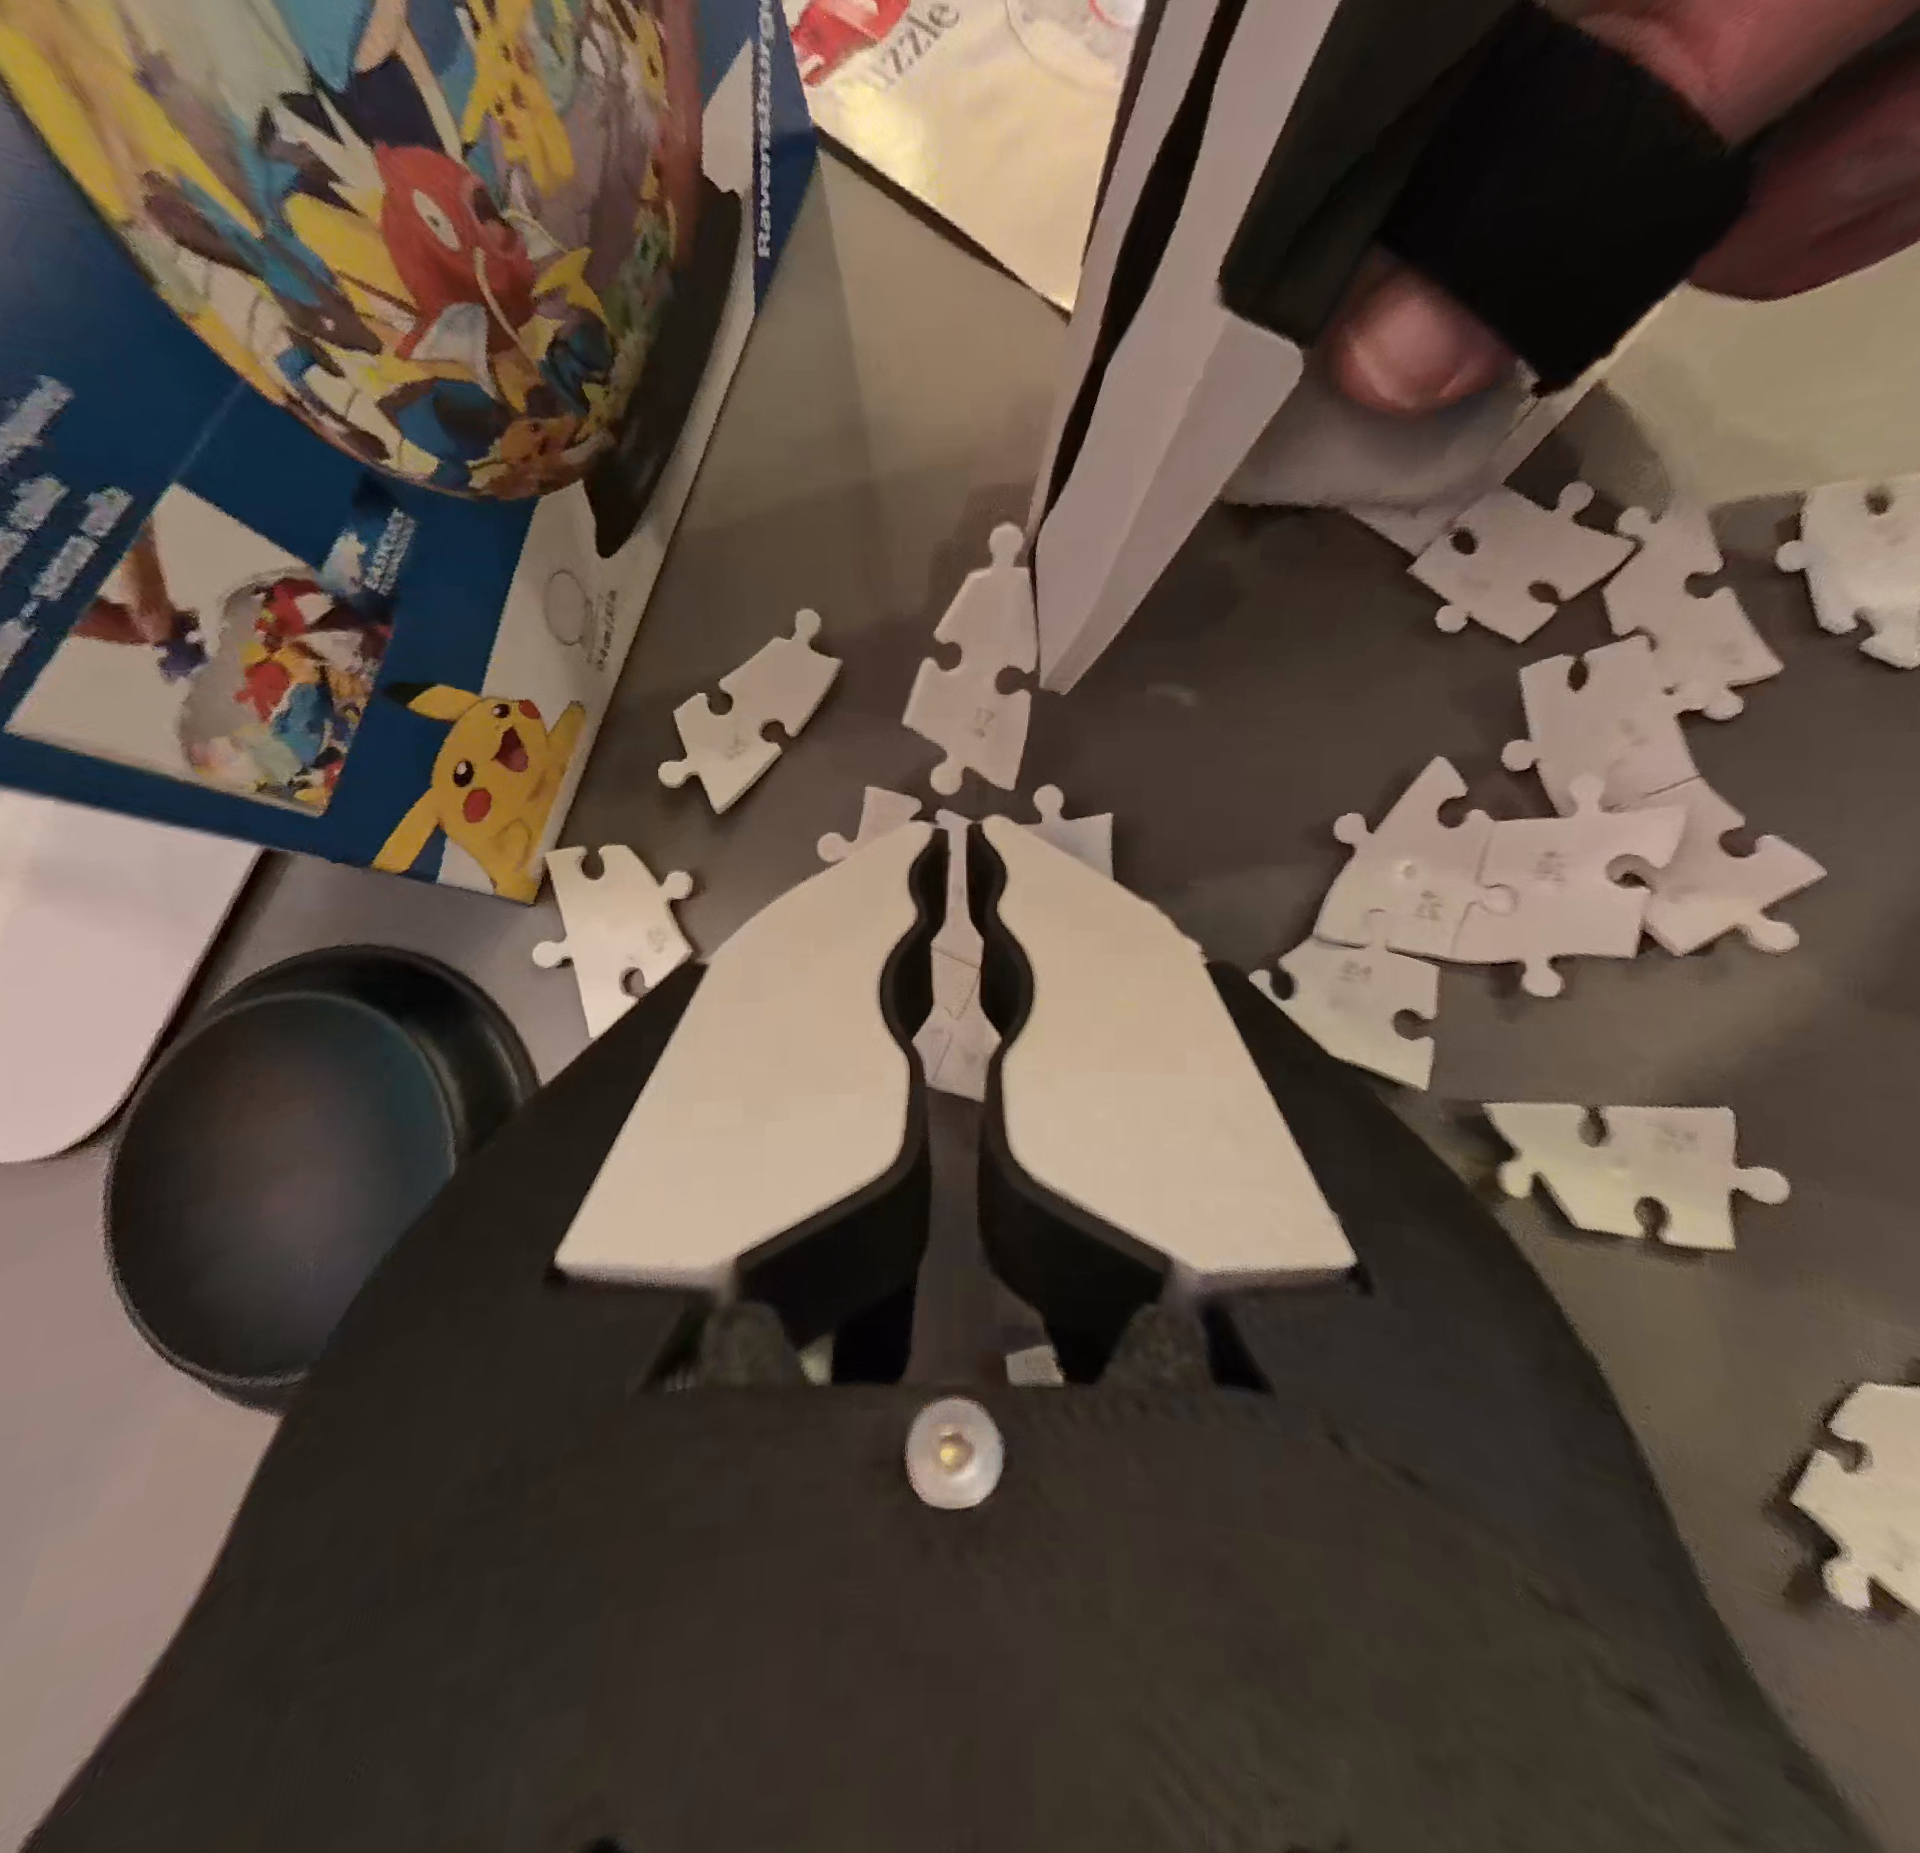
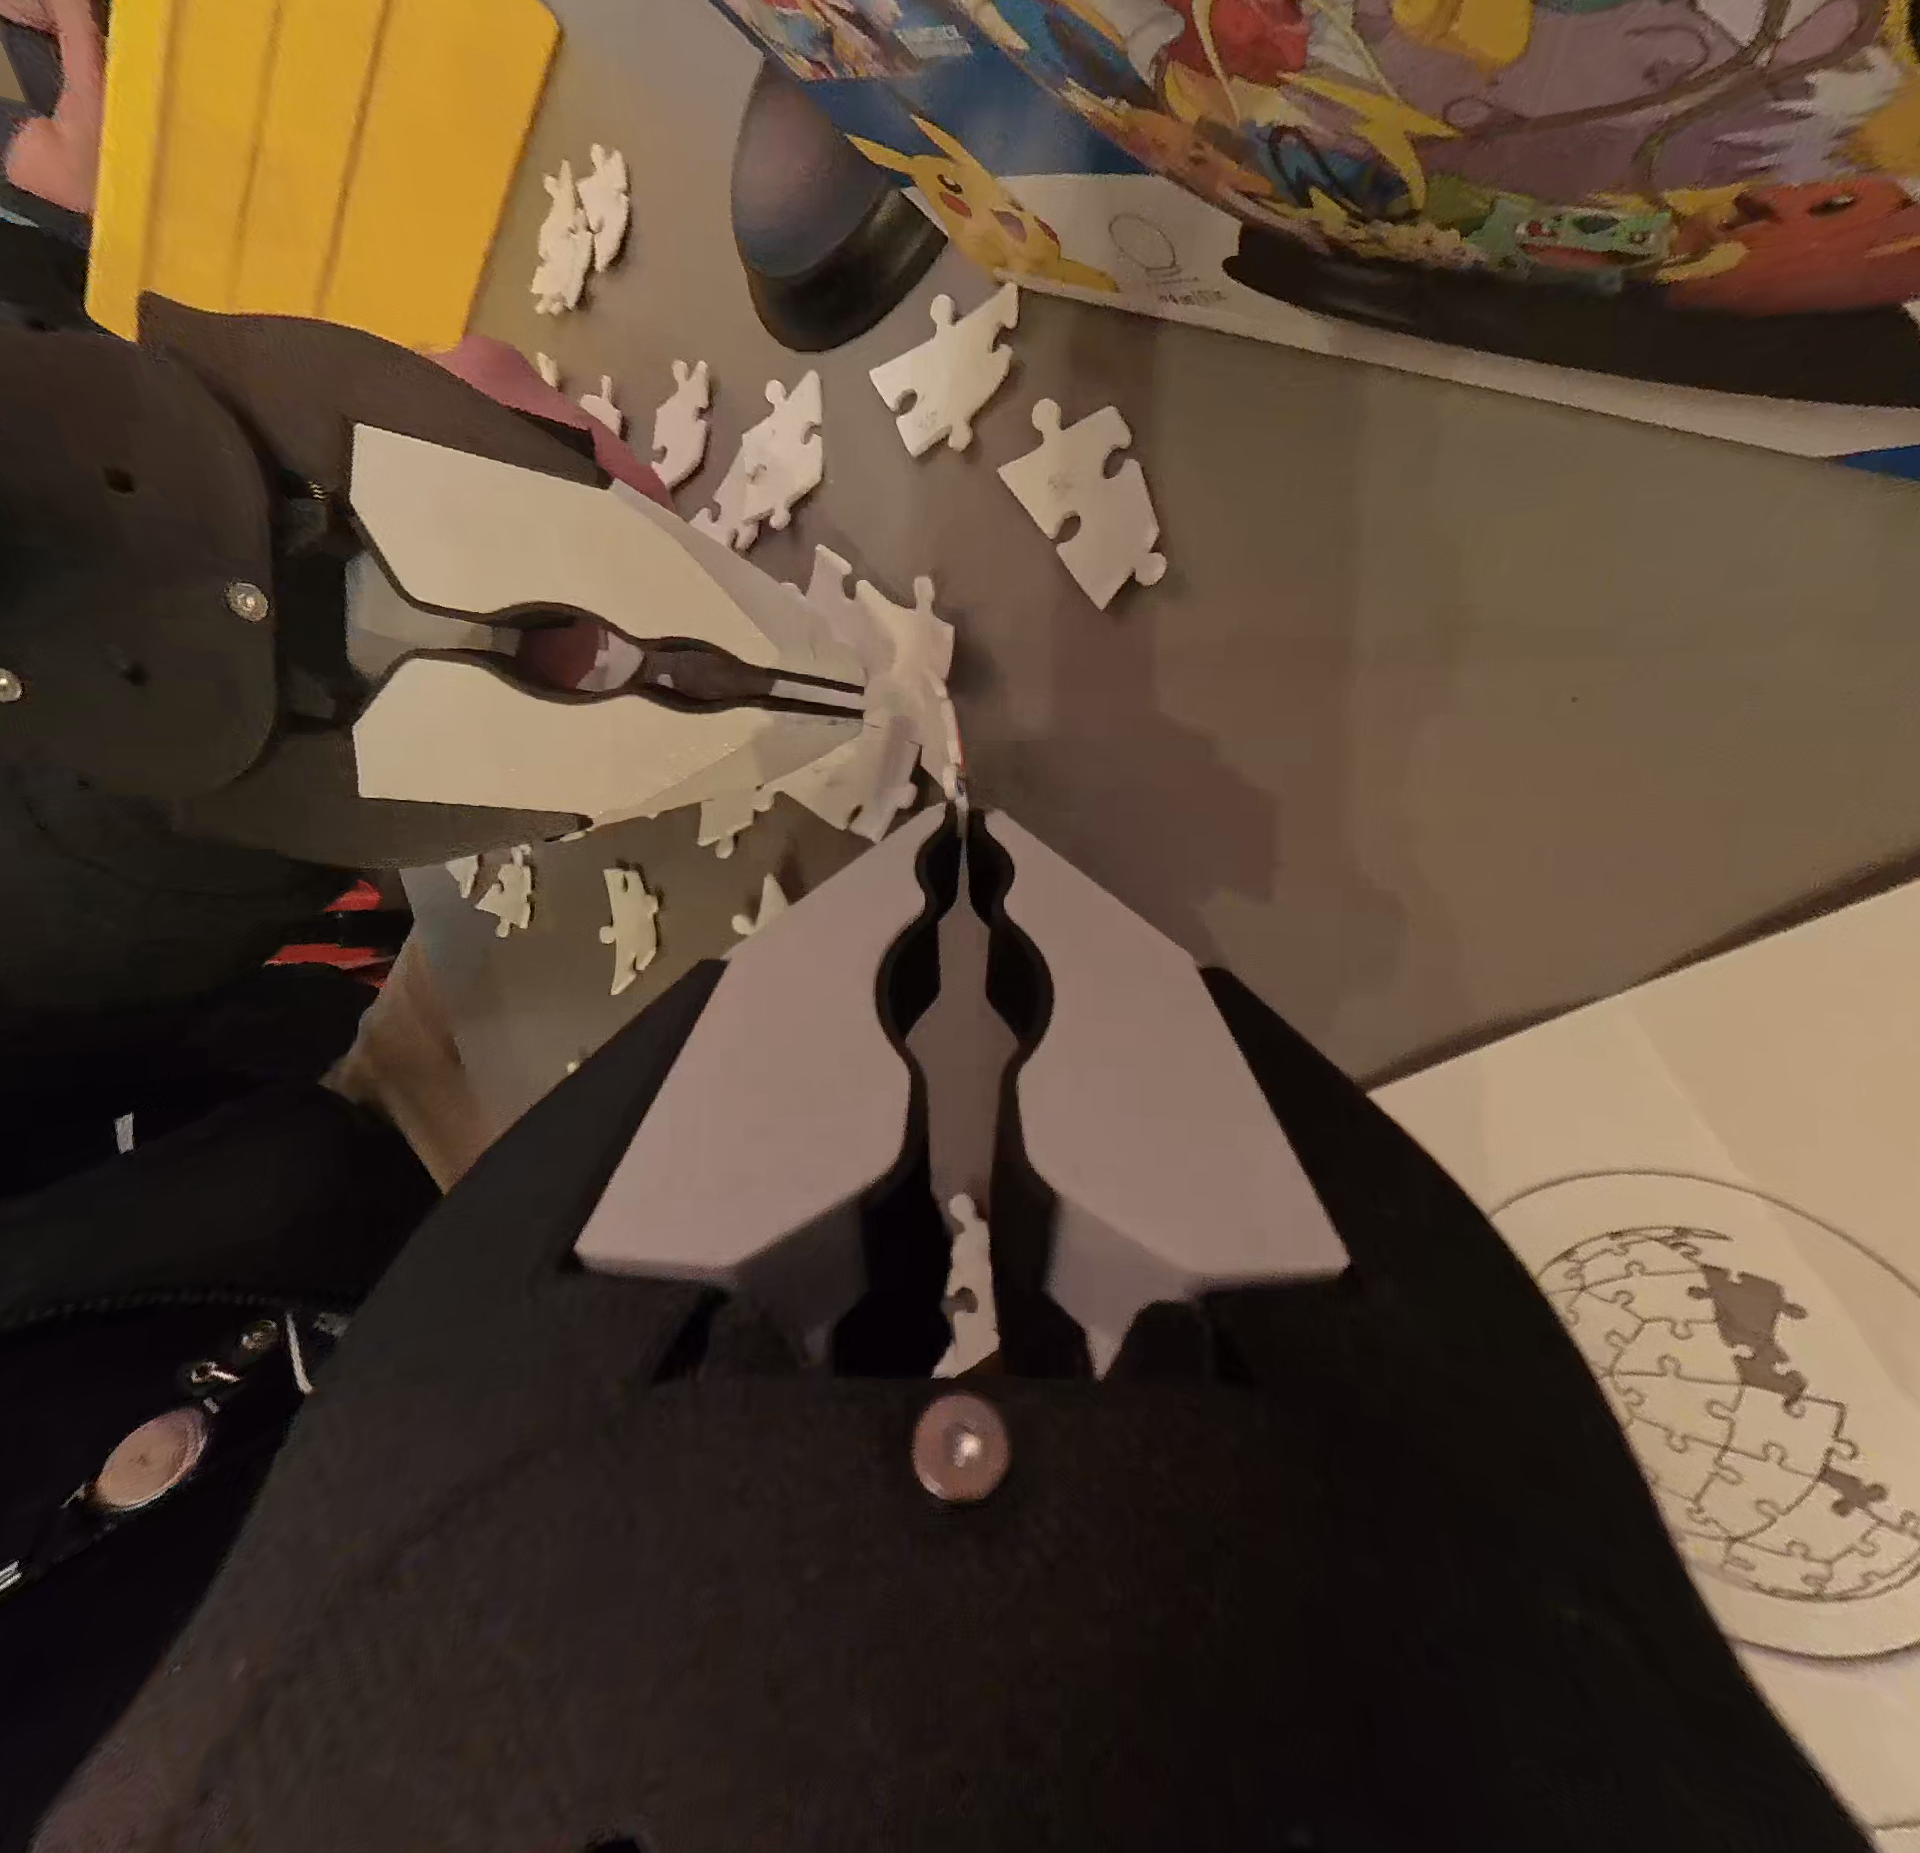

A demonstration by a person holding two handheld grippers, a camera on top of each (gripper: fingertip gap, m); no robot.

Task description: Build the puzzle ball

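White puzzle pieces (image 1: 1496,878) are scattered blank-side up all over the grey table (image 1: 1195,723), some overlapping in a loose heap, a few already clicked together. One small joined cluster (image 2: 902,681) is lifted off the table, tilted, edges curving a bit.

Each gripper (image 1: 951,832) has a matte black body, a silver screw (image 1: 954,1456) at its centre and two pale, tapering fingers (image 1: 790,1055) with wavy black inner edges. A black strap (image 1: 1558,203) wraps the hand (image 1: 1704,130) on the right gripper (image 2: 961,816).
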